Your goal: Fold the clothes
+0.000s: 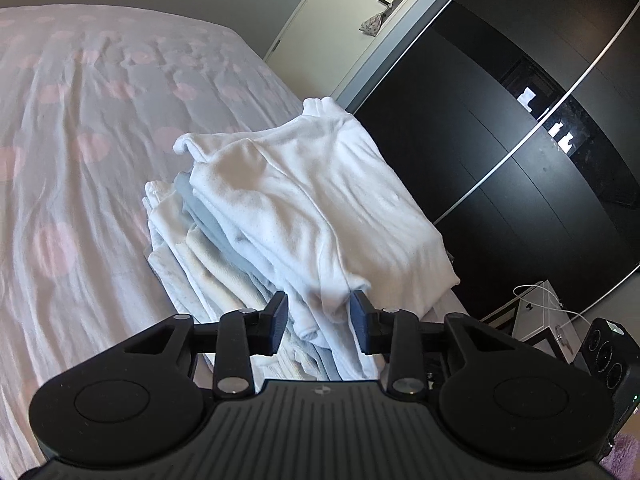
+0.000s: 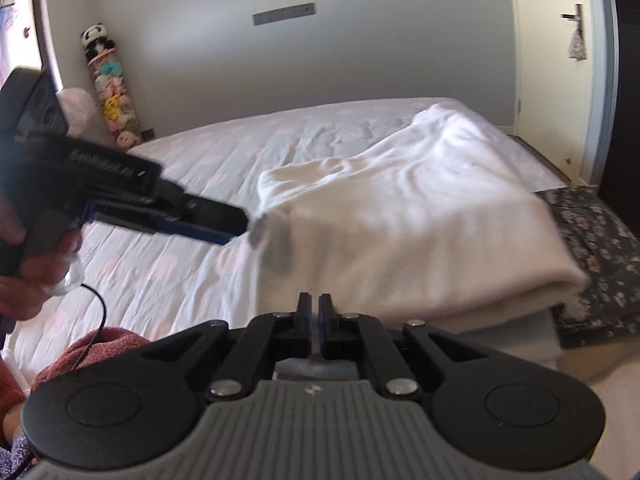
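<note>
A white folded garment (image 1: 320, 200) lies on top of a stack of folded pale clothes (image 1: 208, 256) on the bed. My left gripper (image 1: 319, 312) is open, its fingers either side of the garment's near corner. In the right wrist view the same white garment (image 2: 400, 220) lies on the stack, and the left gripper (image 2: 240, 224) reaches its left edge. My right gripper (image 2: 316, 308) is shut on the near edge of the white garment, with a thin strip of cloth between the fingers.
The bed (image 1: 80, 160) has a white sheet with pink spots. A dark wardrobe (image 1: 520, 140) and a door (image 1: 380, 20) stand to the right. A dark patterned cloth (image 2: 592, 256) lies beside the stack. A pink towel (image 2: 92, 356) lies near left.
</note>
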`<state>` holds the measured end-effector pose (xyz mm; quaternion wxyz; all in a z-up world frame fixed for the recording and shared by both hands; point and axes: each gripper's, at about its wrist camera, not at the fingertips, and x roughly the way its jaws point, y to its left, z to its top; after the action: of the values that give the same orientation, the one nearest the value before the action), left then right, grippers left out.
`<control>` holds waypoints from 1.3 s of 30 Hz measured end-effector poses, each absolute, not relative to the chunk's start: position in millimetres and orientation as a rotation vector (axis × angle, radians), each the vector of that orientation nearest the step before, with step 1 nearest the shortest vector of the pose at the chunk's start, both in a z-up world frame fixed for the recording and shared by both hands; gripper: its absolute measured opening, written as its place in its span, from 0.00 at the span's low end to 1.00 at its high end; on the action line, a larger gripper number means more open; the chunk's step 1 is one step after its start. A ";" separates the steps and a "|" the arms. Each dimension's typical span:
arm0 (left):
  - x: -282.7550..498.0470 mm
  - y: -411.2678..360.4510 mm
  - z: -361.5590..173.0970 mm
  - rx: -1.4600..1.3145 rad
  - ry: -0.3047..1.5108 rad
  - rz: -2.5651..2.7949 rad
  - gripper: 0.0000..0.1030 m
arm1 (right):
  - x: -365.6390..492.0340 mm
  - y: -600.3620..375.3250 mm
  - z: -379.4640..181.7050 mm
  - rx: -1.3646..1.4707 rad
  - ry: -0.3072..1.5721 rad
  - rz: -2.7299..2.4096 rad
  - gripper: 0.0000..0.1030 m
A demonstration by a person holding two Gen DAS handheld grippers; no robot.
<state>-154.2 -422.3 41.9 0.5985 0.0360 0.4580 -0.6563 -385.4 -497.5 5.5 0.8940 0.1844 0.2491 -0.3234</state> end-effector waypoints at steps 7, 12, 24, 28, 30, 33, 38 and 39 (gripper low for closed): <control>-165.2 -415.0 32.2 0.030 1.154 -1.550 0.50 | -449.9 -523.9 11.5 0.541 0.416 -0.865 0.24; -180.1 -422.2 18.4 0.049 1.187 -1.547 0.48 | -490.5 -540.8 9.6 0.664 0.324 -0.958 0.39; -200.6 -440.5 2.5 0.115 1.197 -1.527 0.48 | -476.7 -577.9 -10.3 0.518 0.448 -1.005 0.40; -207.3 -443.8 5.6 0.168 1.142 -1.524 0.29 | -472.2 -592.8 -14.9 0.534 0.423 -0.992 0.34; -207.9 -442.9 8.0 0.183 1.112 -1.530 0.20 | -470.6 -594.7 -13.7 0.537 0.408 -0.975 0.09; -205.8 -438.9 14.6 0.182 1.083 -1.547 0.16 | -470.0 -586.0 -3.2 0.498 0.385 -0.976 0.07; -201.1 -429.4 36.7 0.219 1.037 -1.577 0.10 | -476.3 -561.1 25.2 0.473 0.331 -0.971 0.06; -199.1 -427.8 39.6 0.223 1.042 -1.583 0.10 | -476.6 -557.4 26.8 0.480 0.335 -0.966 0.06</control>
<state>-199.1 -427.8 39.6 0.5785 0.0952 0.4453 -0.6767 -476.6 -557.4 26.8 0.8447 0.2273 0.1585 -0.4579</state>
